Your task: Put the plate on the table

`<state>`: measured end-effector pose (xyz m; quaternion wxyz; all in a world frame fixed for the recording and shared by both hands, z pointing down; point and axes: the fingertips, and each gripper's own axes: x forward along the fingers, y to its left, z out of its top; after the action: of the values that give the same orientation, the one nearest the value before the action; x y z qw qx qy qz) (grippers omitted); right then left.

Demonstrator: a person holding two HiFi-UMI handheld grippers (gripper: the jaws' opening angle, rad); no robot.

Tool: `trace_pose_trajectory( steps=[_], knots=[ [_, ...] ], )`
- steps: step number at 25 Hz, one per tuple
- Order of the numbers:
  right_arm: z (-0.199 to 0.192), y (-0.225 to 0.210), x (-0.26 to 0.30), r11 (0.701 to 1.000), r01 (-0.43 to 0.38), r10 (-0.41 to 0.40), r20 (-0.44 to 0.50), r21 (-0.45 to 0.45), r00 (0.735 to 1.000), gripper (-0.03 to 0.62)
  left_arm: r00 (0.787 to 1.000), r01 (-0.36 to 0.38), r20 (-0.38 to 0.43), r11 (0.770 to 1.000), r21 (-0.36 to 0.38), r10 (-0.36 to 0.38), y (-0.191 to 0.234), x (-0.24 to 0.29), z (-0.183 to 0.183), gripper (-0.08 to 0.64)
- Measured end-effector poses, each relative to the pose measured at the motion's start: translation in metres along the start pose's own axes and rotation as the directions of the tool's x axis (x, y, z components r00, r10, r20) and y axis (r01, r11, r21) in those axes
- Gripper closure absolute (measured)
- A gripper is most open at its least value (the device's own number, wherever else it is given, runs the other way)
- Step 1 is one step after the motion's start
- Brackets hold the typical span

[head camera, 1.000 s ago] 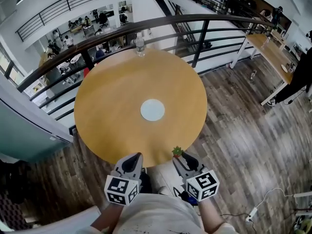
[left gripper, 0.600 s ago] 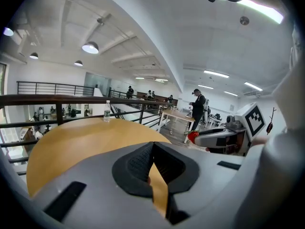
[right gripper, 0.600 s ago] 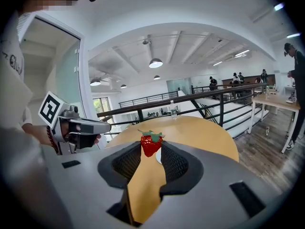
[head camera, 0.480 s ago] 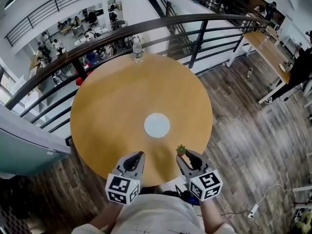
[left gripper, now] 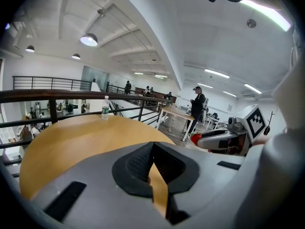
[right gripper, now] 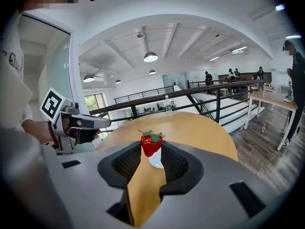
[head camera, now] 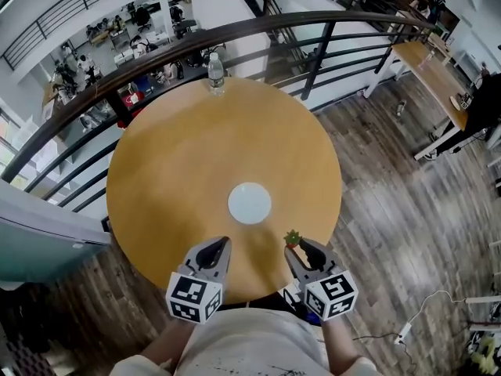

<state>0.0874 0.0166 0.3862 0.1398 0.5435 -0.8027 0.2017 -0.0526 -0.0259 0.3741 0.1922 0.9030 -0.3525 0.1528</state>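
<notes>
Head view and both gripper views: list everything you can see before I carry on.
Round wooden table: one, tan, centre of the head view.
Small round white plate: one, white, on the table near its middle.
Clear plastic water bottle: one, clear, upright at the table's far edge.
Red strawberry with green leaves: one, red, gripped above the table's near edge.
Dark metal railing: one, dark, curving behind the table.
Long rectangular wooden table: one, light wood, far right on the wood floor.
Left gripper: one, grey, over the table's near edge, jaws together, nothing held.
Right gripper: one, grey, beside it, jaws shut on the strawberry.
</notes>
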Motion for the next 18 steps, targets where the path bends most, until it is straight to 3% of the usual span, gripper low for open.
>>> trace_pose_trajectory(
  steps=[7, 18],
  knots=[
    [0.014, -0.022, 0.013, 0.998, -0.048, 0.048, -0.015, -0.036, 0.999, 0.449, 0.998, -0.067, 0.02, 0.997, -0.026, 0.067, 0.002, 0.007, 0.011, 0.537],
    [0.023, -0.035, 0.049, 0.993, -0.1, 0.097, -0.056, -0.067, 0.994, 0.449, 0.991, -0.134, -0.012, 0.989, -0.061, 0.133, 0.024, 0.025, 0.004, 0.535]
  ],
)
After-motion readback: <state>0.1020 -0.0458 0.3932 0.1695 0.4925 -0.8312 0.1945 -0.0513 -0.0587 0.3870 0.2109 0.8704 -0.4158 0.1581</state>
